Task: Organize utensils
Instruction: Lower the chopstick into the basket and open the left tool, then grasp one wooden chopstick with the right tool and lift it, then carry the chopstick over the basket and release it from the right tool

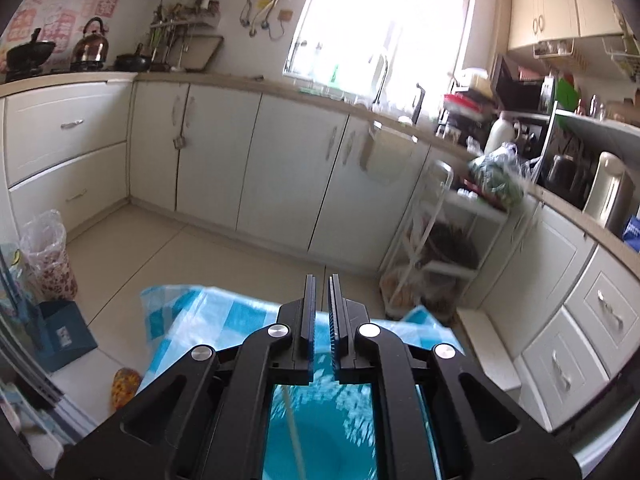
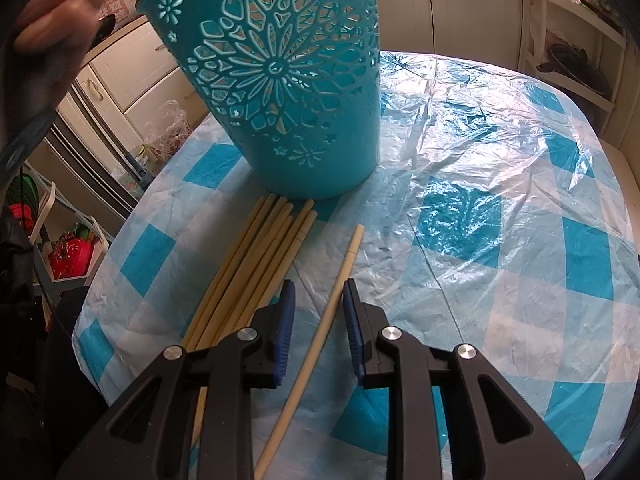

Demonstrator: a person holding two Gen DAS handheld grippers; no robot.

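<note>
A teal plastic basket [image 2: 280,80] with cut-out flower patterns stands upright on the table's blue-and-white chequered cloth [image 2: 500,208]. In front of it lie several pale chopsticks in a bundle [image 2: 256,264]. A single chopstick [image 2: 340,276] lies apart to their right. My right gripper [image 2: 320,296] hovers low over that single chopstick, open, with the stick running between its blue pads and neither pad pressing on it. My left gripper [image 1: 322,292] is held above the basket [image 1: 320,432], its fingers nearly together with nothing between them. One chopstick [image 1: 292,432] leans inside the basket below it.
Crinkled clear plastic covers the cloth. A blurred hand [image 2: 52,12] is at the upper left of the right wrist view. White cabinets [image 1: 280,184] line the far walls. A white trolley rack [image 1: 436,248] stands beyond the table, and a bagged bin [image 1: 48,256] sits on the floor at the left.
</note>
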